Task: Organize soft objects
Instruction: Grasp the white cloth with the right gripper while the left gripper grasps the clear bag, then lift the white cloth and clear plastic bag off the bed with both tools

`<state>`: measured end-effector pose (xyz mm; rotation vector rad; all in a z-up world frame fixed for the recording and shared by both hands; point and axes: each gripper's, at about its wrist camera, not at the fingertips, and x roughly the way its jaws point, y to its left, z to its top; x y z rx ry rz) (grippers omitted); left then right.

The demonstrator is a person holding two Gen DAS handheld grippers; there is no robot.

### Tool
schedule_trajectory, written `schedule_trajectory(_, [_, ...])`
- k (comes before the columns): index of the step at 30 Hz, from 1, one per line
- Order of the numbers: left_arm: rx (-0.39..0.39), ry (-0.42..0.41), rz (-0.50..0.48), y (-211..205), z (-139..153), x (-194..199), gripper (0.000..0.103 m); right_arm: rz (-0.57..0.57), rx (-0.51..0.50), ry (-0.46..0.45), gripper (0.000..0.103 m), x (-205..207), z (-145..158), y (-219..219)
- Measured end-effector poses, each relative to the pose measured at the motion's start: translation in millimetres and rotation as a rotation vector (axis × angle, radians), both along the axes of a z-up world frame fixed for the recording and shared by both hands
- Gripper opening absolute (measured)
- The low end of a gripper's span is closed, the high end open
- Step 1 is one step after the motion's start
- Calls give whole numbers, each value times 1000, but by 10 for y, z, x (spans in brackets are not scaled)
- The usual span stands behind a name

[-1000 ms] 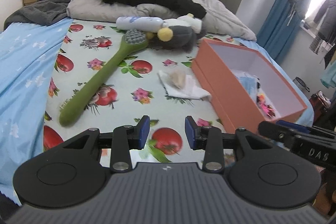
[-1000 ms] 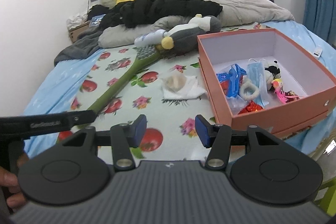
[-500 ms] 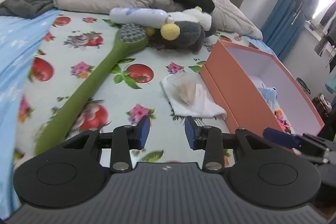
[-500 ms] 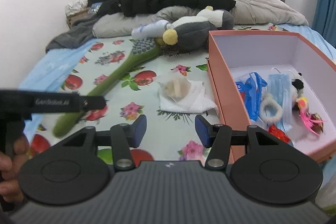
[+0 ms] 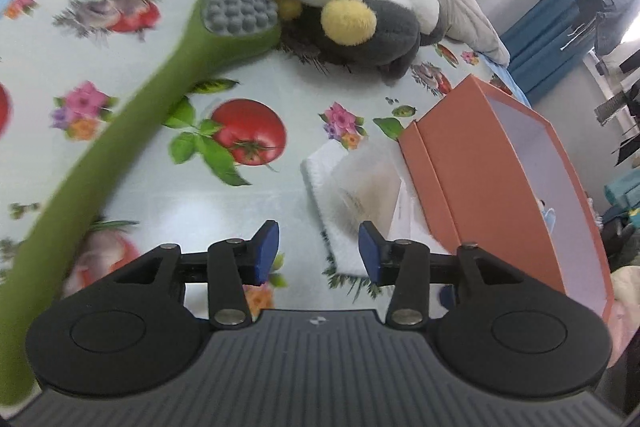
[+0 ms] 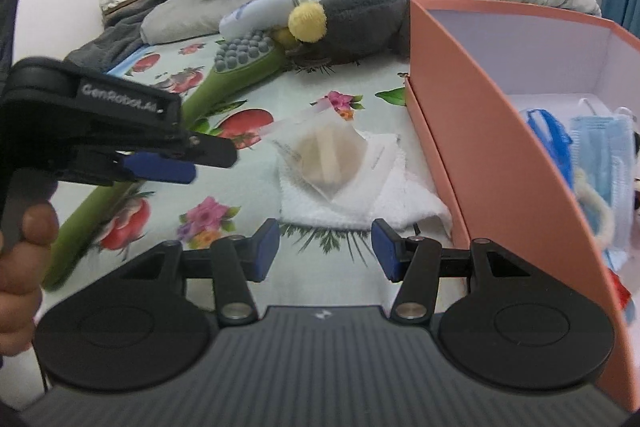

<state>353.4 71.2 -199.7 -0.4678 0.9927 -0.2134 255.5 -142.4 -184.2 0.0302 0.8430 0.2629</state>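
Our left gripper was opening, nothing between its pads; our right gripper stood half-wide and empty. The white towel lay just ahead of both, beside the orange box. We judged a low approach best, pinching the towel's near edge.

**Both grippers drop in toward the towel**

Since a second ago both cameras have come lower and closer to the bed. The white towel with its clear packet filled a small patch mid-frame; now it lies just ahead of the right gripper. The left gripper has closed in as well, its jaws opening with nothing between them (the towel's near edge seems to sit just beyond the blue pads, though blur makes this uncertain). The orange box and green brush loom larger. In the right view, the left gripper has advanced further across the sheet.
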Motion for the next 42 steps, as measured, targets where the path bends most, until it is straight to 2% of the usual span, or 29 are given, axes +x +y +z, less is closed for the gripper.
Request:
schedule_trajectory(1, [-15, 6, -7, -15, -40, 71, 52, 9, 1, -5, 54, 40, -17, 16])
schedule_trajectory(3, [-38, 20, -18, -42, -114, 206, 55, 13, -2, -6, 61, 126, -60, 45])
schedule_trajectory(5, [-42, 27, -24, -67, -170, 326, 55, 13, -13, -2, 69, 200, -112, 69])
schedule_trajectory(7, [-31, 24, -32, -84, -201, 434, 55, 14, -30, -2, 72, 260, -158, 97])
schedule_trajectory(13, [-38, 8, -95, -102, -234, 663, 55, -12, -61, 41, 73, 426, -351, 117])
schedule_trajectory(15, [-25, 9, -121, -150, -263, 717, 54, -2, -85, 26, 73, 420, -382, 142])
schedule_trajectory(18, [-17, 22, -134, -204, -321, 753, 49, 2, -83, 23, 74, 421, -398, 143])
schedule_trajectory(19, [-17, 19, -135, -217, -328, 753, 39, 5, -85, 22, 73, 416, -400, 144])
schedule_trajectory(21, [-13, 11, -128, -233, -322, 733, 28, 13, -99, 16, 67, 398, -400, 144])
schedule_trajectory(22, [-16, 6, -128, -236, -315, 725, 19, 17, -97, 15, 63, 396, -399, 140])
schedule_trajectory(23, [-23, 2, -129, -239, -307, 714, 14, 24, -96, 14, 53, 393, -395, 139])
schedule_trajectory(24, [-29, -2, -123, -232, -295, 693, 11, 32, -103, 13, 48, 389, -390, 146])
schedule_trajectory(26, [-36, -5, -99, -219, -261, 648, 8, 54, -105, 19, 24, 383, -365, 158])
schedule_trajectory(28, [-53, -15, -82, -189, -210, 578, 6, 71, -113, 25, 15, 364, -335, 174])
schedule_trajectory(32, [-52, -40, -36, -110, -47, 345, 5, 97, -112, 19, 13, 252, -251, 161])
schedule_trajectory(35, [-82, -48, 10, -6, 83, 128, 5, 113, -111, 10, 13, 121, -169, 138])
schedule_trajectory(42, [-108, -70, 101, 202, 273, -550, 5, 150, -110, -1, 13, -269, 23, 84])
